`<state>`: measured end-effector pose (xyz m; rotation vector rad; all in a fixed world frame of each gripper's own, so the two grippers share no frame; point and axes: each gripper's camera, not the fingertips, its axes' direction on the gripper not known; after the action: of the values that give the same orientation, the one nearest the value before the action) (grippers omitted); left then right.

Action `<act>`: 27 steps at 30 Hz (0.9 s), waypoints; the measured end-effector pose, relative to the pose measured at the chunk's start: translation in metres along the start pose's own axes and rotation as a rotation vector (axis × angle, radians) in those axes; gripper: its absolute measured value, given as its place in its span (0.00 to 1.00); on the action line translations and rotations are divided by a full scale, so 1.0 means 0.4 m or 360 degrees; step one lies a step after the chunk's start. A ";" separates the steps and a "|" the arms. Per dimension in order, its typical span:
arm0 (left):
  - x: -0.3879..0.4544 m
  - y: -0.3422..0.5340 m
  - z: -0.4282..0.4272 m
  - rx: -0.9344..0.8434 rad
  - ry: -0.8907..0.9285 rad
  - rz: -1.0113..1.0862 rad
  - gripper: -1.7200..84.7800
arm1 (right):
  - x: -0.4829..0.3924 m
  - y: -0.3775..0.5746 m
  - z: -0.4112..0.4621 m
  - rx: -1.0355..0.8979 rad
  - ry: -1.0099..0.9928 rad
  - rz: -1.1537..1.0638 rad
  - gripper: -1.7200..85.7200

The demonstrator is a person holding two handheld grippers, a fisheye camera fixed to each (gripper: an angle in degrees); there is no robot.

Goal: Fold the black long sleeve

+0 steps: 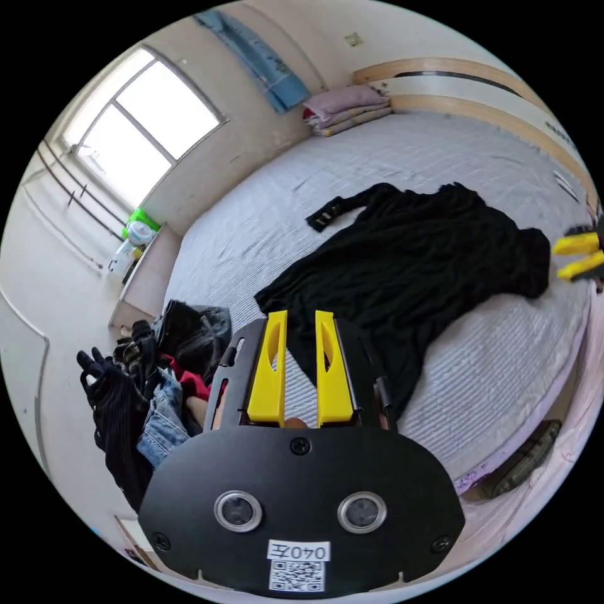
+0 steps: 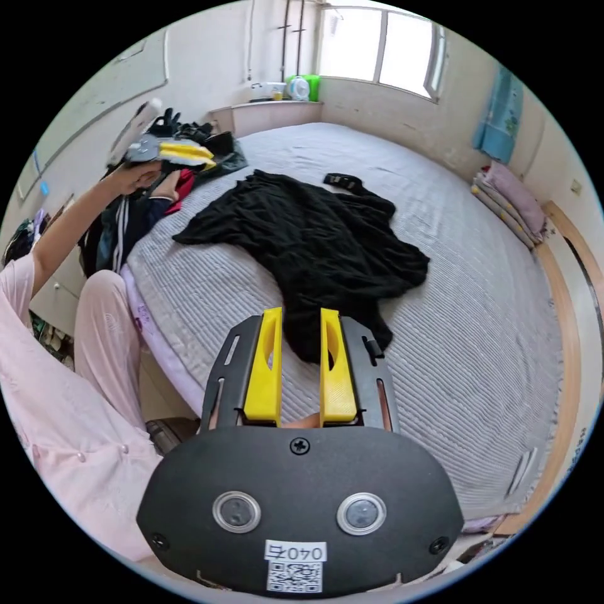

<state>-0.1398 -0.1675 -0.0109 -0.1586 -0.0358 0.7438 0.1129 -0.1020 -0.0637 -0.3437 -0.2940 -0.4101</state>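
Lying crumpled on the grey bedspread [image 2: 478,352], the black long sleeve [image 2: 314,245] sits untouched. The left gripper [image 1: 301,318] and the right gripper [image 2: 301,314] both hang above the bed's near edge, jaws narrowly parted, holding nothing.

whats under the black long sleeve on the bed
The black long sleeve lies crumpled on the grey striped bedcover, which shows all around it. Whatever might sit beneath the bunched fabric is covered.

Probably a bedroom: bed [image 2: 478,327], pillows [image 2: 509,201]
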 end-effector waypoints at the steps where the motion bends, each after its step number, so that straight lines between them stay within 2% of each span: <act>1: 0.043 -0.004 -0.013 0.0037 0.0019 0.0065 0.05 | 0.059 0.013 -0.011 -0.0002 0.0061 0.0064 0.12; 3: 0.189 -0.033 -0.047 0.0158 0.0133 0.0220 0.06 | 0.132 0.010 -0.003 -0.0048 0.0059 0.0119 0.12; 6: 0.295 -0.079 -0.043 0.0186 0.0295 0.0275 0.06 | 0.205 -0.027 0.066 -0.0170 -0.0012 0.0127 0.12; 9: 0.316 -0.103 -0.017 0.0120 0.0434 0.0158 0.05 | 0.250 -0.066 0.171 -0.0338 -0.0172 0.0174 0.12; 13: 0.315 -0.095 0.016 -0.0015 0.0426 0.0075 0.03 | 0.273 -0.086 0.264 -0.0510 -0.0336 0.0170 0.06; 16: 0.297 -0.066 0.031 -0.0111 0.0418 0.0043 0.03 | 0.286 -0.061 0.200 -0.0463 -0.0418 0.0137 0.02; 21: 0.272 -0.019 -0.002 -0.0078 0.0317 -0.0008 0.02 | 0.242 0.031 0.052 -0.0421 -0.0679 0.0081 0.02; 24: 0.276 -0.003 -0.049 0.0000 0.0270 0.0000 0.02 | 0.171 0.103 -0.030 -0.0392 -0.1002 0.0106 0.02; 25: 0.276 0.000 -0.060 0.0018 0.0268 0.0002 0.02 | 0.140 0.134 -0.049 -0.0390 -0.1214 0.0146 0.03; 27: 0.279 0.016 -0.104 0.0083 0.0299 0.0006 0.02 | 0.091 0.180 -0.050 -0.0500 -0.1495 0.0199 0.05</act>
<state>-0.0585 -0.0928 -0.0557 -0.1782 0.1624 0.7304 0.1802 -0.0598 -0.0882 -0.8537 -1.1239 -0.1433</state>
